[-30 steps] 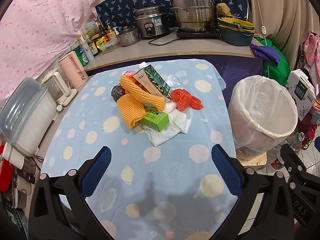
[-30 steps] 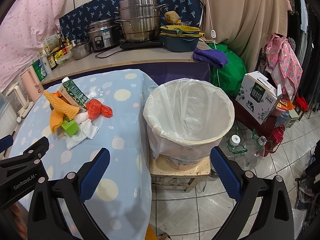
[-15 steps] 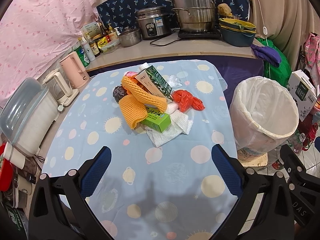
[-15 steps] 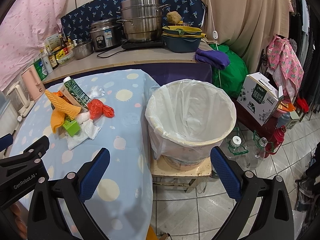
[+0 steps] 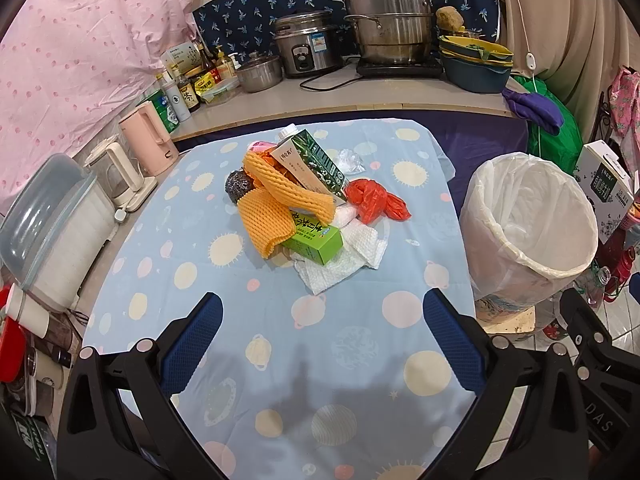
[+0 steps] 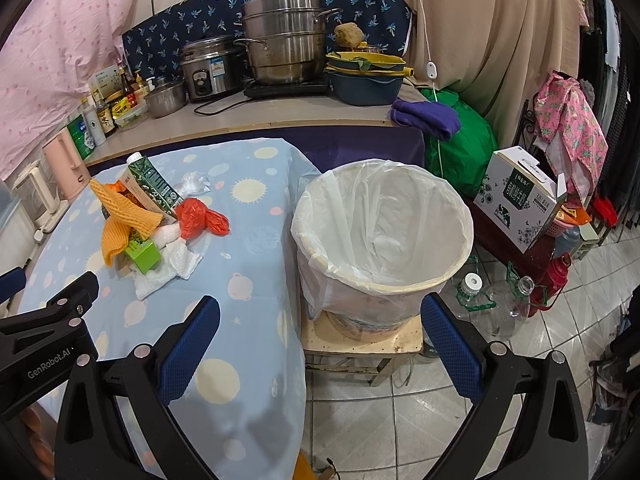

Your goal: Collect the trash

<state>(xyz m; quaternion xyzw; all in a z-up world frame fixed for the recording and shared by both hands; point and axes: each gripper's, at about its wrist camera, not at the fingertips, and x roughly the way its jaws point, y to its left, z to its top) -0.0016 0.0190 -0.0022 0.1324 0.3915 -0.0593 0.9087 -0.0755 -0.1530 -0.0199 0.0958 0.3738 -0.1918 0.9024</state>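
Trash pile (image 5: 308,208) is seen mid-surface (image 5: 248,320), well ahead of spread, empty left claw (image 5: 318,340). Right claw (image 6: 320,344), spread too, is held before lined bin (image 6: 380,236). Pile sits slightly lower in view than before.

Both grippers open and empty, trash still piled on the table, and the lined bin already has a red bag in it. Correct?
Not quite. The bin is empty, its white liner bare in the right wrist view. The red bag lies on the table with the pile. Left gripper and right gripper are open and empty.
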